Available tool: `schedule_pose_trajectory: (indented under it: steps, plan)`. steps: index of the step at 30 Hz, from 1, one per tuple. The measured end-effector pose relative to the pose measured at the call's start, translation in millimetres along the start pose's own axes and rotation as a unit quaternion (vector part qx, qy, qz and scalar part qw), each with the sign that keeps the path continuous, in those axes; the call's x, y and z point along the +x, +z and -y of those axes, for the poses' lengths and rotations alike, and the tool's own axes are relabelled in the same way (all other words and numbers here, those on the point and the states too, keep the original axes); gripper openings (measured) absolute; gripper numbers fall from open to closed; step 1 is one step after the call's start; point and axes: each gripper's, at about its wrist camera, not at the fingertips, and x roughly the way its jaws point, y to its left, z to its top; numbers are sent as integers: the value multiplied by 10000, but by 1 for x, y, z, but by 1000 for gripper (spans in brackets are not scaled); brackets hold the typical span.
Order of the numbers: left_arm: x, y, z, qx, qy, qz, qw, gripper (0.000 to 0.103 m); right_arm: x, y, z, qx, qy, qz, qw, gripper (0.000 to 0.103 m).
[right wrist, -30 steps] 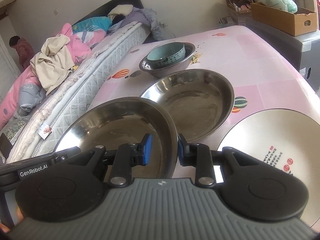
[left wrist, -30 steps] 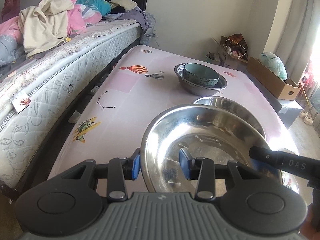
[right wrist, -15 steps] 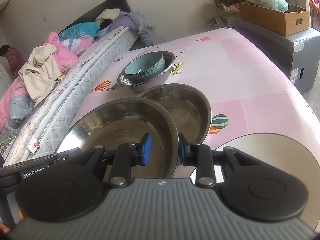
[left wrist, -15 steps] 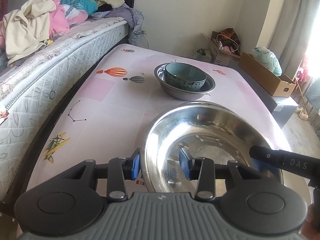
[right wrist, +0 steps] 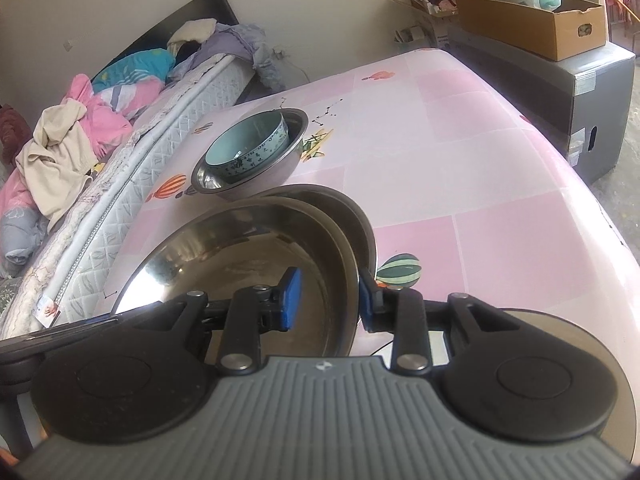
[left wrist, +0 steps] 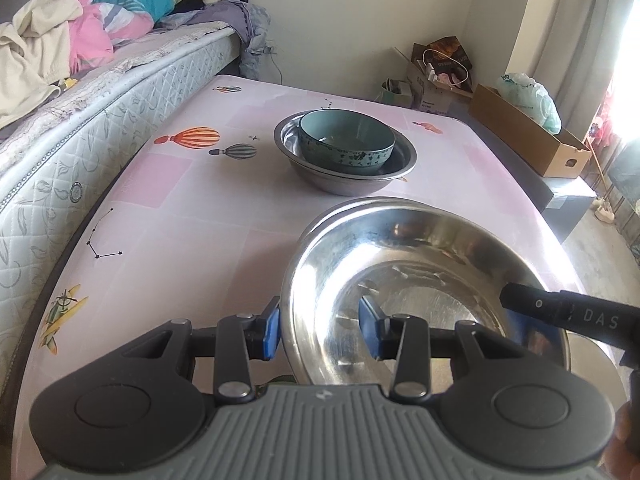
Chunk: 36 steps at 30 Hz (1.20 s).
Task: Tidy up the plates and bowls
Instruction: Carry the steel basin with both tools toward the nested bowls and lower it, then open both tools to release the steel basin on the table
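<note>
- Partly sorted, I judge: at upper centre of both views the teal bowl [left wrist: 346, 142] already sits inside a steel basin [left wrist: 345, 178].
- The left gripper [left wrist: 319, 326] and right gripper [right wrist: 329, 298] both pinch opposite rims of the steel dish [left wrist: 420, 304], low centre, over a second steel dish [right wrist: 352, 216]; nesting remains.
- A pale plate [right wrist: 560, 322] is cut off at lower right, unsorted.
- Whether the carried dish touches the lower one is unclear.

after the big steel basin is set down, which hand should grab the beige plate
Right. The beige round plate lies just beside the right gripper; the left gripper grips the large steel basin on its opposite rim, farther away.
</note>
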Motion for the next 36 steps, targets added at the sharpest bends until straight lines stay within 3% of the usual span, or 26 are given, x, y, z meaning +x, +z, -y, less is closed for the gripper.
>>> schedule_pose_trajectory:
  steps: [17, 27, 36]
  plan:
    - [23, 10, 8, 144, 74, -98, 9998, 41, 20, 15, 6, 29, -44, -67, 10000, 35]
    - [21, 12, 5, 124, 53, -38, 9999, 45, 28, 21, 1, -6, -54, -108, 9999, 53]
    - [10, 10, 4, 162, -5, 104, 9998, 53, 24, 19, 1, 37, -75, -76, 9999, 57]
